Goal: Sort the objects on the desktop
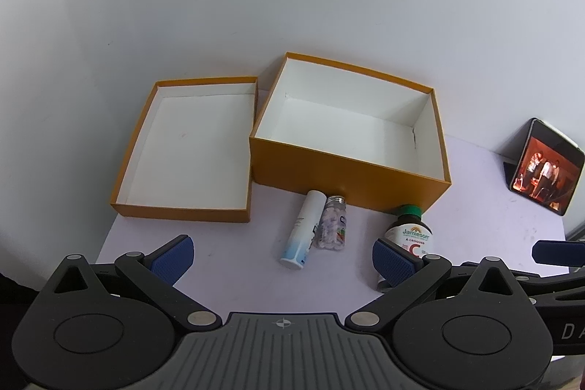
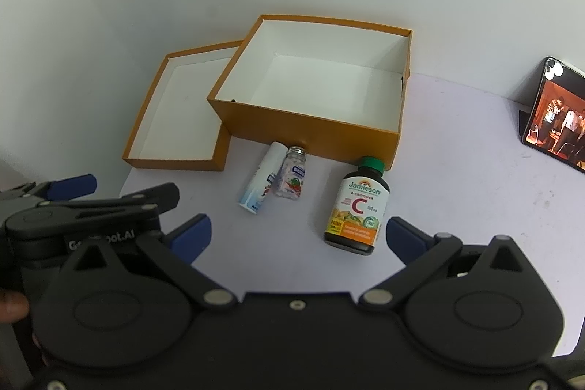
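Your fingers are spread wide on both tools, the left gripper (image 1: 283,260) and the right gripper (image 2: 298,233), and neither holds anything. On the worktop (image 2: 457,192) just ahead, the vitamin C bottle (image 2: 356,211) lies with its green cap touching the orange box (image 2: 310,86). The white tube (image 2: 261,183) and the small clear jar (image 2: 292,178) lie side by side, touching. The box lid (image 2: 175,108) sits upturned to the left, a phone (image 2: 559,112) propped far right
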{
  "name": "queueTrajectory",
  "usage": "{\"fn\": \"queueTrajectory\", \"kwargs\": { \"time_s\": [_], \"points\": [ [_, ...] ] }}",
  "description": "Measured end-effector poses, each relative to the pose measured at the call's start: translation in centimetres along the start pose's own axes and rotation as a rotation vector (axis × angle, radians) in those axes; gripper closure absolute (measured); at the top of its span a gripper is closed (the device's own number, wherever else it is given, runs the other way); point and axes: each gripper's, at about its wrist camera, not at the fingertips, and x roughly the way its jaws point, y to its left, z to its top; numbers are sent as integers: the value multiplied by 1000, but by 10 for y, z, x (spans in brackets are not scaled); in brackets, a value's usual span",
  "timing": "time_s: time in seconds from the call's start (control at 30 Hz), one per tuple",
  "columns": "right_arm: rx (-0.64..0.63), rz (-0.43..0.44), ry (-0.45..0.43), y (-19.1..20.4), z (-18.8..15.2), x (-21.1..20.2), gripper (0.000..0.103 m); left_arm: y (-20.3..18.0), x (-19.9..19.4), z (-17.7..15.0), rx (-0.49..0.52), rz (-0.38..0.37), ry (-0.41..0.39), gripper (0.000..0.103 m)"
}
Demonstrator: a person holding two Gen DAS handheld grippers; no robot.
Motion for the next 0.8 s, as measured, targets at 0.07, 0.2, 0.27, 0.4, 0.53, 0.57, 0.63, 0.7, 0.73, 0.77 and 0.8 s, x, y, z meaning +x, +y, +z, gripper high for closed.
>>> {"fn": "queueTrajectory", "kwargs": {
  "time_s": [0.07,0.2,0.27,0.4,0.53,0.57,0.63,0.7,0.73,0.77,0.8],
  "points": [
    [0,0,2,0,0,0,0,-4,6,3,4,3,-3,0],
    [0,-2,3,1,-1,-1,0,2,-6,-2,8,6,-8,0],
    [0,-1,4,1,-1,-1,0,2,-5,-2,6,6,-8,0],
    [-1,0,7,1,-2,0,0,18,-28,-12,4,6,-6,0],
    [-2,-3,6,1,-1,1,0,22,-31,-13,8,6,-6,0],
    [-1,-3,4,1,0,1,0,23,-34,-13,11,7,-9,0],
    [2,-3,3,1,0,1,0,30,-45,-17,14,7,-13,0],
    [4,-3,2,0,0,1,0,47,-70,-24,13,5,-13,0],
    [3,-4,2,0,0,1,0,54,-82,-29,13,5,-13,0],
    [2,-5,2,0,0,1,0,56,-84,-30,13,4,-13,0],
    [2,-5,3,-1,0,2,0,59,-89,-32,13,4,-12,0]
  ]
}}
